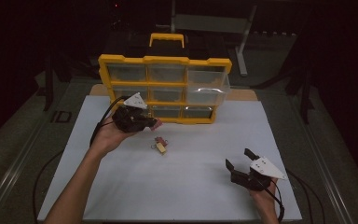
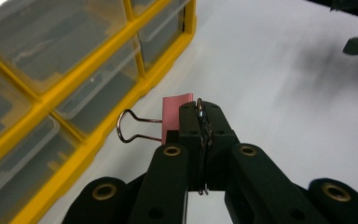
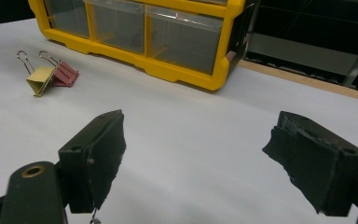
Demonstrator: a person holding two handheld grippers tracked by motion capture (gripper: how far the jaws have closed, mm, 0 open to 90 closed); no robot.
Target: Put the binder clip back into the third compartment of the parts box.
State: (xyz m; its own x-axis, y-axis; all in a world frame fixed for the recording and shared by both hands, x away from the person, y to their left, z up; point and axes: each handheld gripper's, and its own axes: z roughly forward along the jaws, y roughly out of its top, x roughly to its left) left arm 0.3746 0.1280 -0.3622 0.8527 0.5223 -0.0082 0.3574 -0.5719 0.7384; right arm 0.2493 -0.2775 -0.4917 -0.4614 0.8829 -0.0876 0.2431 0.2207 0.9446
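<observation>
My left gripper [image 1: 153, 122] is off the table in front of the yellow drawer organizer [image 1: 165, 59], shut on a pink binder clip [image 1: 157, 123]. In the left gripper view the jaws of the left gripper [image 2: 200, 109] pinch one wire handle of the pink clip [image 2: 172, 116], and its other handle loops out to the left. A red binder clip [image 1: 159, 140] and a yellow binder clip [image 1: 161, 149] lie touching on the white table [image 1: 191, 196]. My right gripper [image 1: 238, 158] rests open near the front right, with nothing between its jaws [image 3: 196, 144].
The organizer [image 3: 168, 67] stands at the back of the table with clear drawers; its middle-right drawer [image 1: 207, 91] is pulled out. The red clip [image 3: 65, 73] and yellow clip [image 3: 39, 79] lie left of the right gripper's line. Dark floor surrounds the table.
</observation>
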